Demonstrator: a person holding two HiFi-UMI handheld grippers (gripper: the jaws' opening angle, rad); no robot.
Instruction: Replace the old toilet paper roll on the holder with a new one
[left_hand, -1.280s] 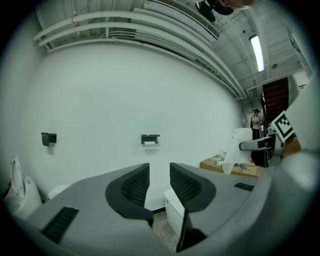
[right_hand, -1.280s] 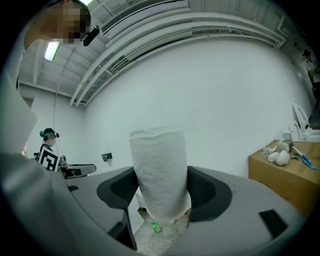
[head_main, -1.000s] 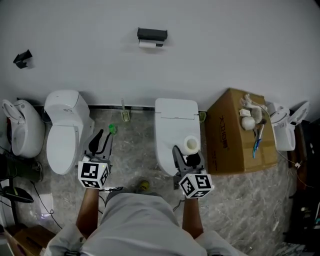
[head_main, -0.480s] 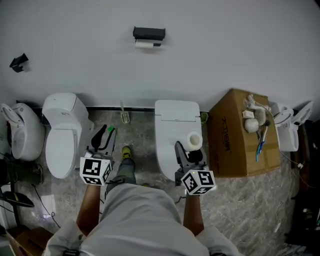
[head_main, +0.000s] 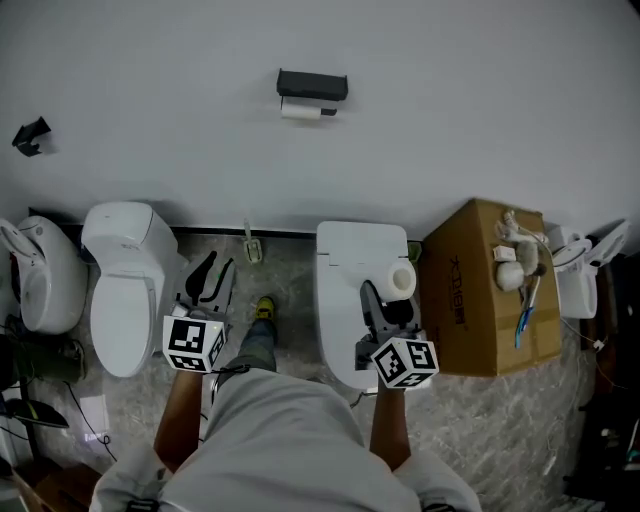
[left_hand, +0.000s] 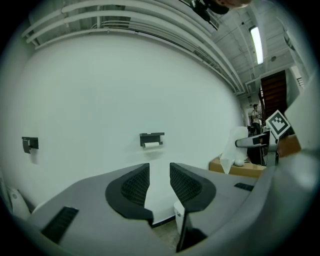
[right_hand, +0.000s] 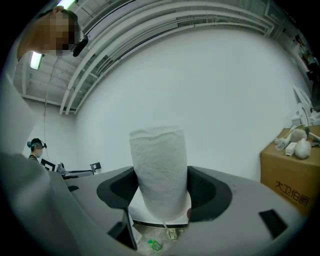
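Right tool pinching new toilet paper roll; roll upright between pads, over closed white toilet. Left tool empty, jaws partly spread, over floor left of that toilet. Cardboard box just right of toilet, small items on top. Farther off, black holder on white wall, thin old roll under it, well apart from both tools.

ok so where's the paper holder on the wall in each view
Head view: holder at top centre.
Left gripper view: holder near the picture's centre.
Right gripper view: not visible; the gripped roll fills the middle.
Shared landmark: cardboard box, towards the right in all three.
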